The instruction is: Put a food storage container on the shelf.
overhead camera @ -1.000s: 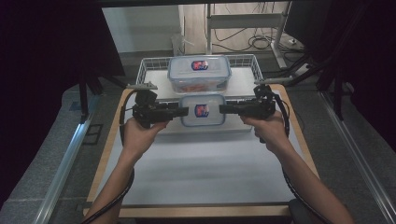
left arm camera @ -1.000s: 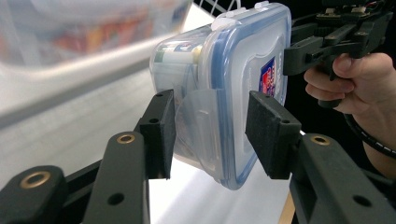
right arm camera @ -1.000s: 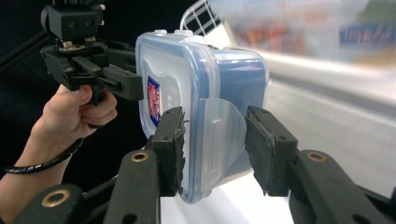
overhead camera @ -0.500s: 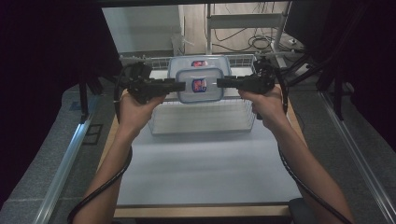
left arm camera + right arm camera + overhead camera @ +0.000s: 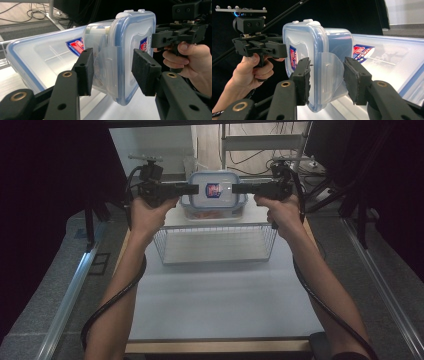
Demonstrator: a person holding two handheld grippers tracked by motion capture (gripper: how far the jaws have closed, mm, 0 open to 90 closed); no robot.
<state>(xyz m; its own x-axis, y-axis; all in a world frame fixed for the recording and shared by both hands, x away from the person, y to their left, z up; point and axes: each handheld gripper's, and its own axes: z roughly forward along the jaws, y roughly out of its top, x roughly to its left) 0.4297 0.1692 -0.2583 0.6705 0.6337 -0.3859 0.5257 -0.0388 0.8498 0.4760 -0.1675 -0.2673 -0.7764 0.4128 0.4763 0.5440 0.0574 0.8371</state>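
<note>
A clear plastic container [image 5: 214, 192] with a blue-rimmed lid and a red-and-blue label hangs in the air between my two grippers. My left gripper [image 5: 185, 190] is shut on its left end, and in the left gripper view the pads [image 5: 86, 71] clamp the side latch flap of the container [image 5: 120, 57]. My right gripper [image 5: 237, 187] is shut on the opposite end, its pads [image 5: 355, 80] pressing either side of that flap on the container [image 5: 312, 50]. A second, like container [image 5: 37, 57] lies lower down behind it.
A white wire basket [image 5: 215, 251] stands at the far half of the pale table [image 5: 220, 305], below the lifted container. Metal rails run along both sides of the table. Cables and a stand's legs lie on the floor beyond.
Both grippers have risen and moved away from the person, carrying the container from the basket's front up over the far one.
</note>
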